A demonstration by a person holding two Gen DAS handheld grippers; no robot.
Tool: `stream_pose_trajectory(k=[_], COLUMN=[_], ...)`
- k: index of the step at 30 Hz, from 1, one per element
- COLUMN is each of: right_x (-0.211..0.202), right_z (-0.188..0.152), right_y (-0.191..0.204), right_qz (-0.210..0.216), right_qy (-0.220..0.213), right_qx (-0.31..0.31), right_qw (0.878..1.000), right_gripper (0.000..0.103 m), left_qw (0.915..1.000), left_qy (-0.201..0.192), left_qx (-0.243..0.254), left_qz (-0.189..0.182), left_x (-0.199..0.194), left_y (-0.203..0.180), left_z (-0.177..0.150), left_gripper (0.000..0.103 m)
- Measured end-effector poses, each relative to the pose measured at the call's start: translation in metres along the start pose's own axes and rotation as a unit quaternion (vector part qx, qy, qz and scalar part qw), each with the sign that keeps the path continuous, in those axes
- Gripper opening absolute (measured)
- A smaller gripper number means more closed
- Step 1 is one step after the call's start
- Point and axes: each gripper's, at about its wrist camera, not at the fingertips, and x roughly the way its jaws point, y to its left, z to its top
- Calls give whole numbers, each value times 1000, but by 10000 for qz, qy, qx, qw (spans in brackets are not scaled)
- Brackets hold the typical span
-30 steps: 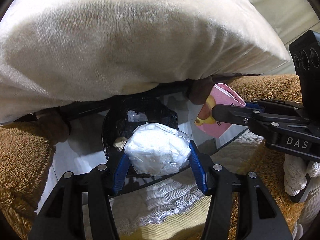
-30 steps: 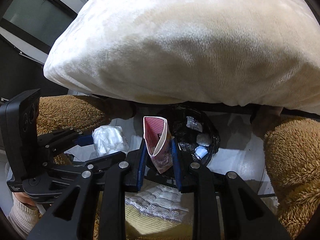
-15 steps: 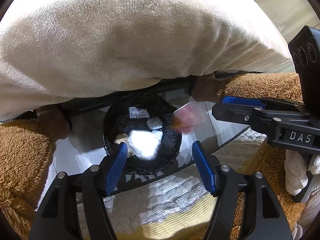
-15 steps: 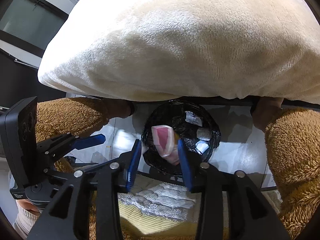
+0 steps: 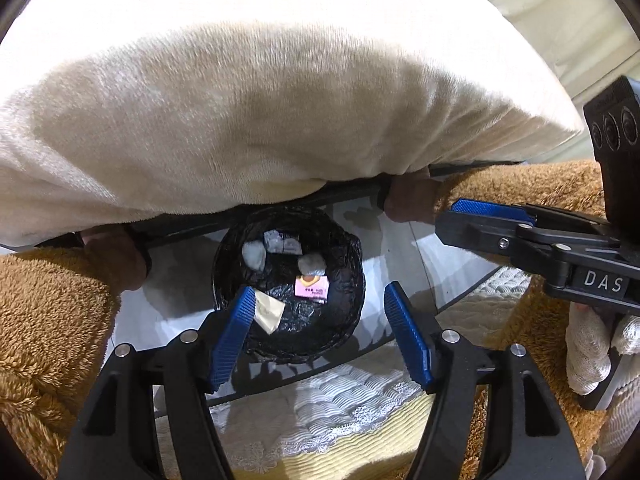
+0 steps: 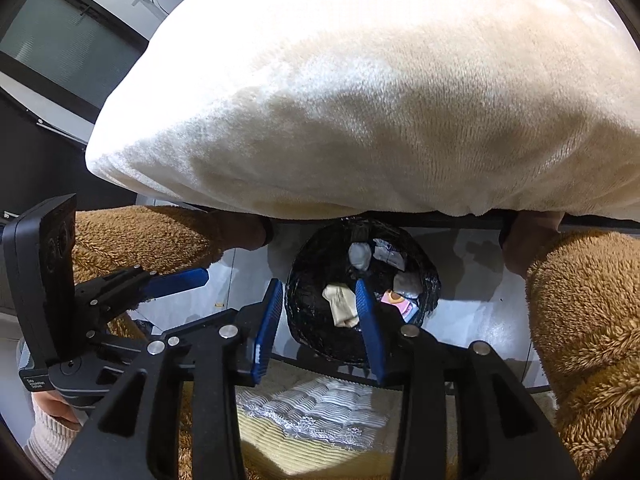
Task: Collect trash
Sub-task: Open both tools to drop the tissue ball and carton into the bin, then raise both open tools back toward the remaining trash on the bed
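A round bin lined with a black bag [image 5: 348, 248] [image 6: 304, 280] stands on the pale floor below both grippers. In it lie a pink carton [image 5: 312, 288] [image 6: 394, 300], white crumpled wads [image 5: 254, 256] [image 6: 360, 256] and a beige wrapper [image 5: 268, 310] [image 6: 340, 304]. My left gripper [image 5: 320, 332] is open and empty above the bin's near rim. My right gripper [image 6: 320, 328] is open and empty above the bin; it also shows side-on in the left wrist view [image 5: 492, 216].
A large cream plush cushion [image 5: 260, 100] [image 6: 380, 100] overhangs the bin's far side. Brown fuzzy fabric [image 5: 44, 312] [image 6: 588, 320] flanks both sides. A yellow-and-white quilted cover [image 5: 320, 416] [image 6: 312, 412] lies under the grippers.
Both grippers opened. The white wad fell from the left and the pink carton from the right; both now lie in the bin.
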Motion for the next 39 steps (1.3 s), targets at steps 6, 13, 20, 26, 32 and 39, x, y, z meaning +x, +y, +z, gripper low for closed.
stream_pose_trajectory(k=[6,13,20,26,32,39], right_x=[-31,-70,-88,-98,-96,-86], right_z=[-6,-2,32,83,140,202], right_y=[2,15,25,34,30,27], right_qz=[244,487,375,137,-9,-2], right_qy=[-620,-1369,-1757,-2087,-2180,-2255], right_qx=[-135,-665,-1180,-1492,-1451,-1481], right_qw=[9977,9871,9766,9664,9651,9629], right_gripper=[40,40,41,42,51,59], left_qw=[9986,9921,9817,9744,9698,9713], left_qy=[-522,-1245,-1879,-2214,-2401,-2285], left_qx=[-29,166,282,352,400,617], left_qz=[-78,37,97,178,162,223], left_x=[-26,-64,-106,-135,-148,-135], left_y=[3,3,12,23,37,50], left_z=[0,6,33,71,120,175], left_gripper=[66,66,66,66,66,66])
